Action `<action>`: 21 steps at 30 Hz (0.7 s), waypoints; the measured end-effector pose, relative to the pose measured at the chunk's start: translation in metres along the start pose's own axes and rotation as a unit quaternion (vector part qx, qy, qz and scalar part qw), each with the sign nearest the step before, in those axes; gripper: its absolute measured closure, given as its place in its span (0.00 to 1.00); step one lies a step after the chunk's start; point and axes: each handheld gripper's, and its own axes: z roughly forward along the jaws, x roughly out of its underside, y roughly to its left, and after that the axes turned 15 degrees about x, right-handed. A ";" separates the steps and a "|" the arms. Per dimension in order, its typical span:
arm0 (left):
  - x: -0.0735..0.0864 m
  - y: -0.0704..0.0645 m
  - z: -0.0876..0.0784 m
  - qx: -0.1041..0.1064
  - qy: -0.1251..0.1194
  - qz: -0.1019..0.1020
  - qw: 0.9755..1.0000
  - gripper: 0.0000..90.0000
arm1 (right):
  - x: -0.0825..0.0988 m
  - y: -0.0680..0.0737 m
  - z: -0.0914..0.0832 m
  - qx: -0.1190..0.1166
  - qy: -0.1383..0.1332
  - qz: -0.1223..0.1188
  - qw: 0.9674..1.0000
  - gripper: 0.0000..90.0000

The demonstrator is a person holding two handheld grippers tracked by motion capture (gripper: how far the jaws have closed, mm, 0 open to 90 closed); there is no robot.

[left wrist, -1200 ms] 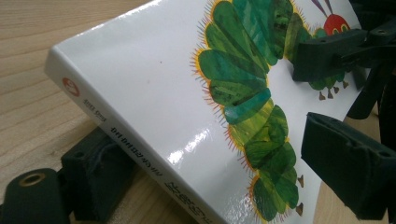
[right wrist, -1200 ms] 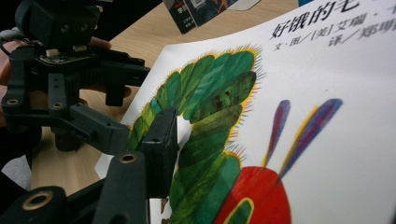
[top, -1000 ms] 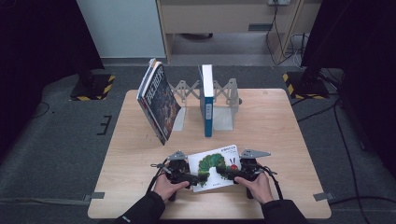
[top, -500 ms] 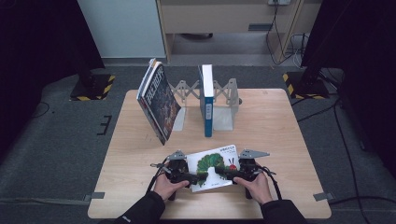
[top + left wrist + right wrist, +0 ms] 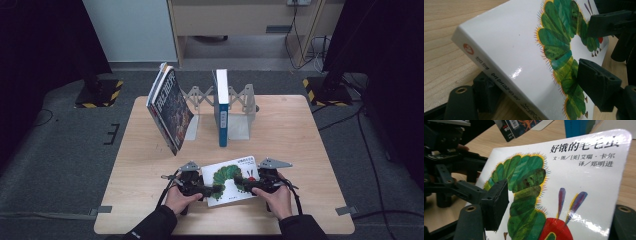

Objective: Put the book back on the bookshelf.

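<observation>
We held the white hardcover caterpillar picture book [image 5: 231, 179] at the near edge of the wooden bench [image 5: 300, 140], left tool [image 5: 204, 189] closing and right tool [image 5: 246, 186] opening about its ends, while the grey expanding metal book rack [image 5: 239, 102] held an upright blue book [image 5: 221, 107].

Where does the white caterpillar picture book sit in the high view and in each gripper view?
High view: white caterpillar book, near table edge, bottom centre, between both grippers.
Left gripper view: it runs diagonally, spine lower left.
Right gripper view: cover fills centre and right, title at top.
Shared landmark: the green caterpillar on its cover.
</observation>
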 end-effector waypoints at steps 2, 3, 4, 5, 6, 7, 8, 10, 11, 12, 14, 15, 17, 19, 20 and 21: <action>0.000 0.000 0.000 0.000 -0.002 -0.002 1.000 0.25 | 0.001 0.000 0.000 0.014 0.001 -0.014 1.000 0.39; 0.000 0.000 0.000 0.000 -0.003 -0.002 1.000 0.25 | 0.001 0.000 0.001 0.018 0.001 -0.021 1.000 0.39; 0.000 0.000 0.000 -0.001 -0.003 -0.005 1.000 0.25 | 0.001 0.000 0.001 0.019 0.001 -0.021 1.000 0.39; 0.000 -0.001 0.000 -0.002 -0.001 -0.008 1.000 0.26 | 0.001 0.000 0.001 0.020 -0.001 -0.018 1.000 0.39; -0.001 -0.001 -0.001 -0.002 0.000 -0.012 1.000 0.26 | 0.001 0.000 0.002 0.018 0.000 -0.019 1.000 0.39; -0.001 -0.002 -0.001 -0.002 0.001 -0.016 1.000 0.27 | 0.001 0.000 0.002 0.017 0.000 -0.020 1.000 0.39; -0.001 -0.002 -0.002 -0.001 0.002 -0.018 1.000 0.27 | 0.001 0.000 0.002 0.016 0.001 -0.019 1.000 0.39; -0.001 -0.002 -0.002 0.000 -0.002 -0.017 1.000 0.28 | 0.001 0.000 0.002 0.015 -0.001 -0.019 1.000 0.39; -0.002 -0.003 -0.003 0.001 -0.005 -0.016 1.000 0.29 | 0.001 -0.001 0.001 0.014 -0.001 -0.016 1.000 0.39; -0.002 -0.003 -0.004 0.004 -0.011 -0.014 1.000 0.30 | 0.001 -0.002 0.001 0.011 -0.001 -0.014 1.000 0.38; -0.004 -0.005 -0.006 0.008 -0.022 -0.010 1.000 0.32 | 0.001 -0.003 0.000 0.006 -0.005 -0.002 1.000 0.38; -0.004 -0.005 -0.007 0.010 -0.026 -0.011 1.000 0.34 | 0.001 -0.004 0.000 0.005 -0.007 0.006 1.000 0.38; -0.005 -0.005 -0.008 0.010 -0.032 -0.018 0.999 0.38 | 0.001 -0.005 -0.001 0.003 -0.010 0.013 1.000 0.38; -0.005 -0.006 -0.009 0.010 -0.033 -0.017 0.999 0.39 | 0.000 -0.005 -0.001 0.004 -0.012 0.011 1.000 0.39; -0.005 -0.006 -0.009 0.010 -0.035 -0.016 0.999 0.41 | -0.001 -0.005 -0.002 0.004 -0.010 0.010 1.000 0.39; -0.005 -0.006 -0.009 0.013 -0.038 -0.016 0.999 0.41 | -0.001 -0.005 -0.002 0.004 -0.010 0.010 1.000 0.39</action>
